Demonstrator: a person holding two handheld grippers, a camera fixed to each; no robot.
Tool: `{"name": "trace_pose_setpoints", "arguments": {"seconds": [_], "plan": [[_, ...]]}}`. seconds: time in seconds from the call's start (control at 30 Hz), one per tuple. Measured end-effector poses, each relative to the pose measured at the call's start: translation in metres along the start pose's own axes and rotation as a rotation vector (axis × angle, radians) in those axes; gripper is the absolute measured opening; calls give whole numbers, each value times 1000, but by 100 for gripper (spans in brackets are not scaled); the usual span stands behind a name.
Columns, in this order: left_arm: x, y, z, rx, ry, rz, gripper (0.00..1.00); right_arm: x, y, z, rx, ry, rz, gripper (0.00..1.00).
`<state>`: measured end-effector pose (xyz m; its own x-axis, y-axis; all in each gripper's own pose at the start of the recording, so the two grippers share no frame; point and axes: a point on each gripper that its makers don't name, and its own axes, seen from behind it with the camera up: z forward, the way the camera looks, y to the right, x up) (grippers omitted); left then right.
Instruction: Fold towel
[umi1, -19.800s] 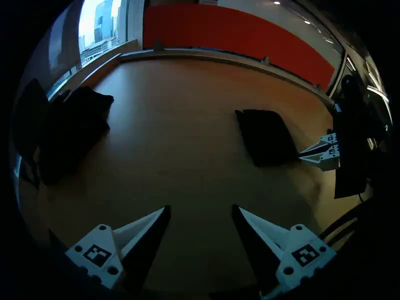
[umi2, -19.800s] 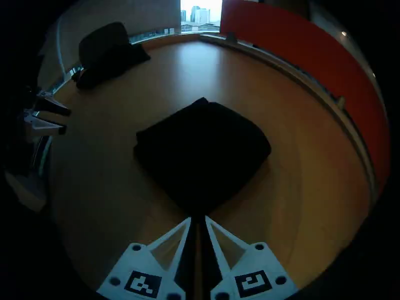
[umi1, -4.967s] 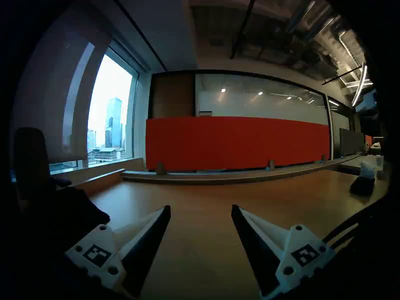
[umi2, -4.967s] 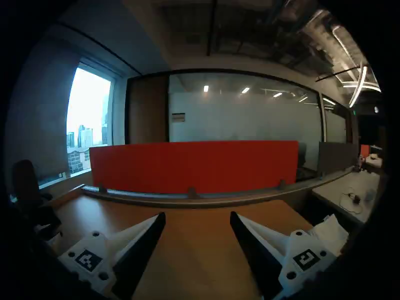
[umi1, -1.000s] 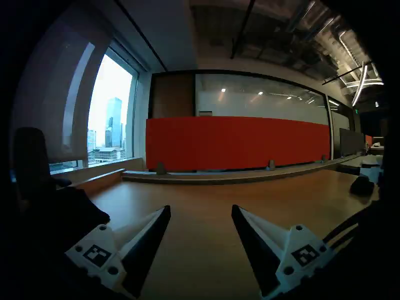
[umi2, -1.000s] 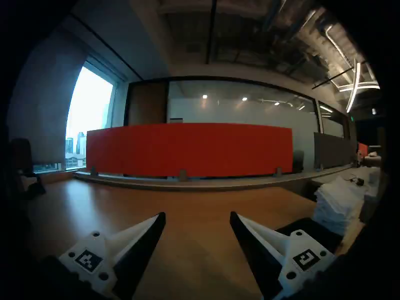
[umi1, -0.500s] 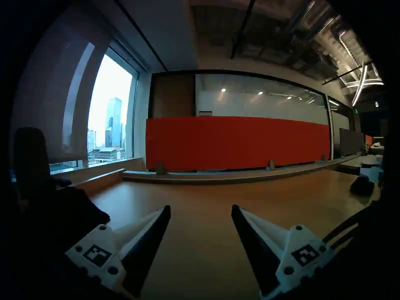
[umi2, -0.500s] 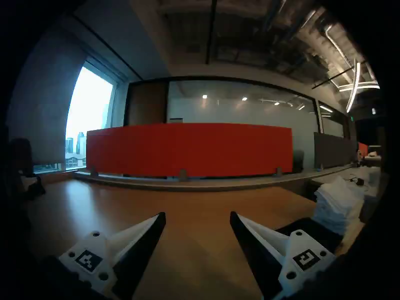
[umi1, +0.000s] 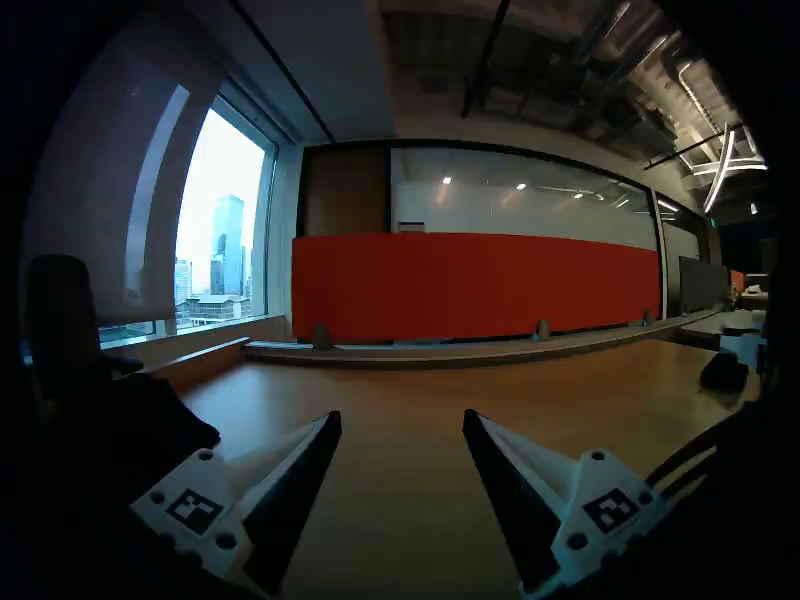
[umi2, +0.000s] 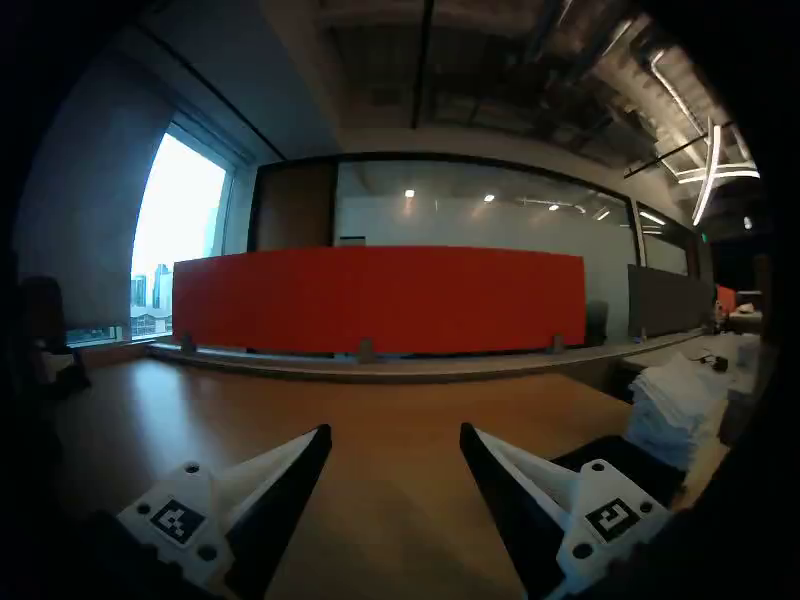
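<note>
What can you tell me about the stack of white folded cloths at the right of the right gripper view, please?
The stack of white folded cloths is a neat pile of many thin layers, soft fabric by its look, its edges slightly uneven. It seems to rest on the orange-brown wooden tabletop at its right end. A dark flat object lies low at its near side; whether they touch is unclear.
</note>
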<state>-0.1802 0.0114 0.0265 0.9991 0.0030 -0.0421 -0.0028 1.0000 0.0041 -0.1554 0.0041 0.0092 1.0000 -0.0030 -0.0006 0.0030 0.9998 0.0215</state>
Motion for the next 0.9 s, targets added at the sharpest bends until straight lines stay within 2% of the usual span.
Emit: {"name": "trace_pose_setpoints", "arguments": {"seconds": [0.9], "plan": [[1, -1, 0, 0, -3, -7, 90, 1, -2, 0, 0, 0, 1, 100]]}}
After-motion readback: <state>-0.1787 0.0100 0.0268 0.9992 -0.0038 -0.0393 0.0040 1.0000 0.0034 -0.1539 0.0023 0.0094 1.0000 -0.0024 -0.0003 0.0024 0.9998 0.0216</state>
